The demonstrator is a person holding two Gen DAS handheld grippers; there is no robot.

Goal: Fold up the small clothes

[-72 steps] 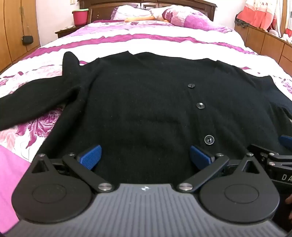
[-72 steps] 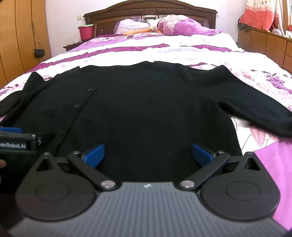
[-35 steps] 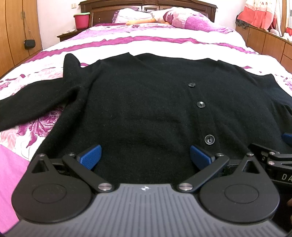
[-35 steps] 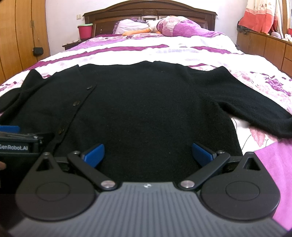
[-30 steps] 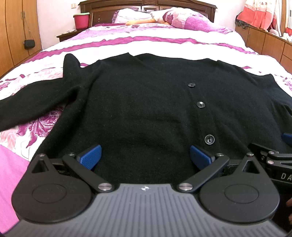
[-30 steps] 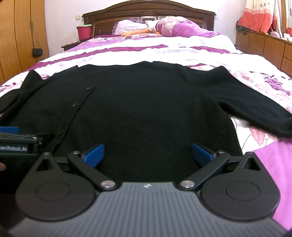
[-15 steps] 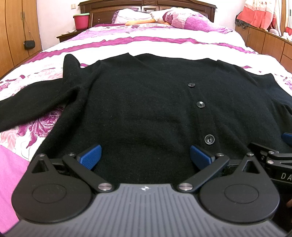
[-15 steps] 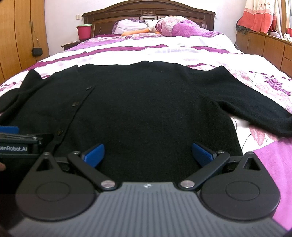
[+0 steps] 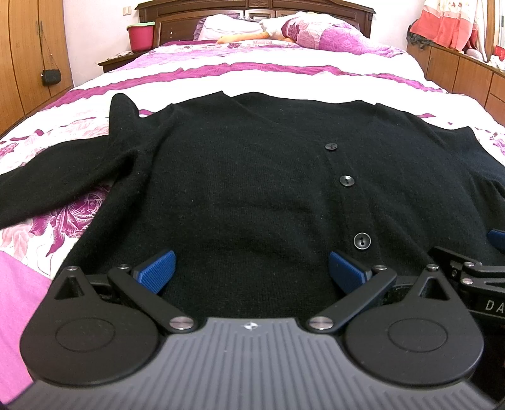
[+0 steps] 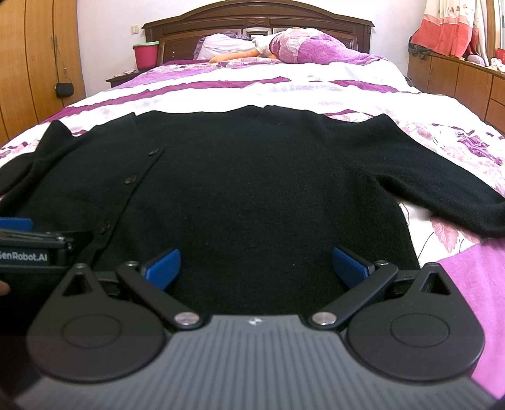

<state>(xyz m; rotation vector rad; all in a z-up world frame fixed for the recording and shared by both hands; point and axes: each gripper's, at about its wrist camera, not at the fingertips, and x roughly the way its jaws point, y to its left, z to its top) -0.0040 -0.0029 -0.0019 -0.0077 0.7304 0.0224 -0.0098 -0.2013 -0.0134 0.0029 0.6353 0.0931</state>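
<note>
The black cardigan [image 9: 252, 176] lies flat across the near bedspread [image 9: 221, 79], with open bedspread beyond its collar up to the pillows [image 10: 296, 44]. Both sleeves [image 9: 56, 186] [image 10: 442, 189] spread sideways, and the right gripper [image 9: 473, 274] crowds the hem's button side.

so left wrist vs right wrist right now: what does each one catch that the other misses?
Left wrist only: the end of the cardigan's left sleeve lying over the floral print, and the buttons seen face-on.
Right wrist only: the whole right sleeve stretched out across the bedspread.
Both: the black cardigan spread flat, the headboard, the pink bucket, and both grippers, left gripper and right gripper, open above the hem.
</note>
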